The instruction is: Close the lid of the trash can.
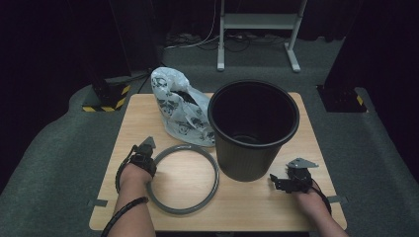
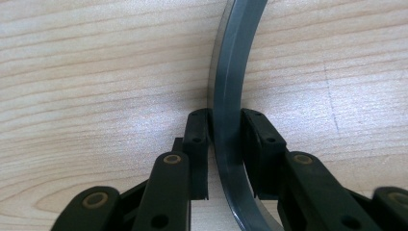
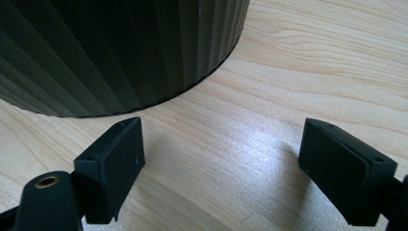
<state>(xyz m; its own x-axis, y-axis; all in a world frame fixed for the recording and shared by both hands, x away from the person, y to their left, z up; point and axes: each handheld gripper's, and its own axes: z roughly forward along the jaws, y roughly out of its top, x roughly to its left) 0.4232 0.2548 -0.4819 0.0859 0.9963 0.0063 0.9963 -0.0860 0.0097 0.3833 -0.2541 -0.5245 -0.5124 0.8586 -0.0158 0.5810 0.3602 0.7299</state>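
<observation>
Because your left gripper (image 1: 146, 154) sits at the table's (image 1: 257, 207) 9 o'clock edge of the grey ring (image 1: 184, 178), its jaws have narrowed onto the ring's band, one jaw inside the curve and one outside, as the left gripper view makes plain: the grey ring (image 2: 230, 120) runs up between the two black pads, which press or nearly press its walls. That grip across the band looks chosen so you can lift the hoop without it twisting. The ring lies flat on the wood at about 7 o'clock from the black bin (image 1: 253, 129), just beside the bin's base, with the patterned plastic bag (image 1: 182, 107) crumpled at roughly 11 o'clock from the ring and leaning against the bin's left wall. The bag is not yet in the bin, so I judge the ring is meant to clamp it over the rim later. The bin stands upright and open at the table's centre. At about 4 o'clock from the bin, your right gripper (image 1: 277, 181) rests low with its jaws spread wide and holding nothing; the right gripper view shows the ribbed bin wall (image 3: 120, 53) just ahead, apart from both pads, probably waiting to steady it.
</observation>
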